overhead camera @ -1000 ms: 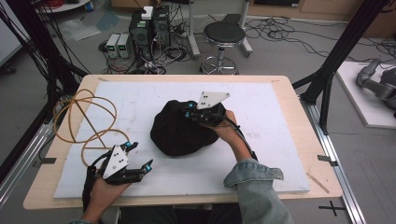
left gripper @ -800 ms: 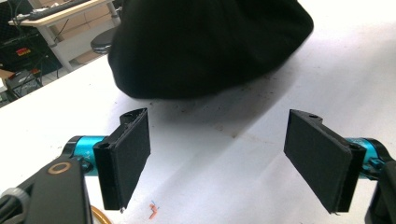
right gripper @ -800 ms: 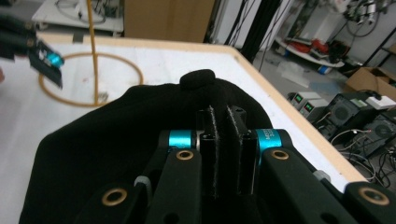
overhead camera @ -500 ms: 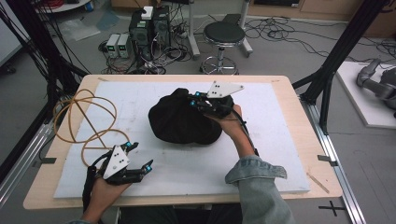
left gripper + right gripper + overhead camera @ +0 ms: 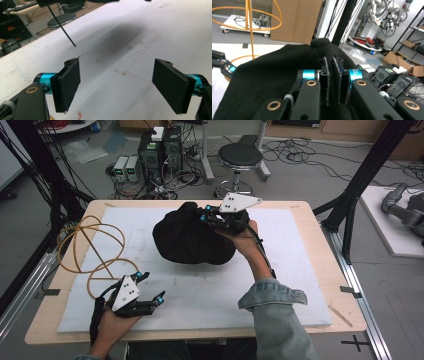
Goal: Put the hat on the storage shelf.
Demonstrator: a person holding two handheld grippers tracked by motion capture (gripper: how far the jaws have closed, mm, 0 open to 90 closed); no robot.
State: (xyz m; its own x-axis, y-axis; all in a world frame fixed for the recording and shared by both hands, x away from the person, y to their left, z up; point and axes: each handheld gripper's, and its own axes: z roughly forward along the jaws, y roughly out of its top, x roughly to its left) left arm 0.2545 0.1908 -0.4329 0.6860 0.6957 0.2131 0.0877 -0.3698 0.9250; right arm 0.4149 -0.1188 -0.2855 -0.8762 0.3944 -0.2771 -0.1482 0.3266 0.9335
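Black fabric, bunched into a soft dome, and the right gripper (image 5: 206,216) has it: the black cloth (image 5: 187,240) is pinched at its upper right edge, with a fold caught between the two fingers (image 5: 324,82), which stand nearly together in the right gripper view. The fingers sit at the top of the cloth and the bulk of it hangs to the left and below them, its lower edge just above the white mat (image 5: 280,270) at the middle of the desk (image 5: 320,265); its shadow lies on the mat right under it (the left gripper view catches that dark patch too). A small round knob of fabric pokes up just beyond the fingertips.

Over at the near left, the left gripper (image 5: 148,287) rests low on the mat in the person's left hand, its fingers (image 5: 68,83) spread wide with nothing but bare mat between them, well apart from the cloth. A loop of orange cable (image 5: 85,247) lies at the left side of the desk, just beyond that gripper.
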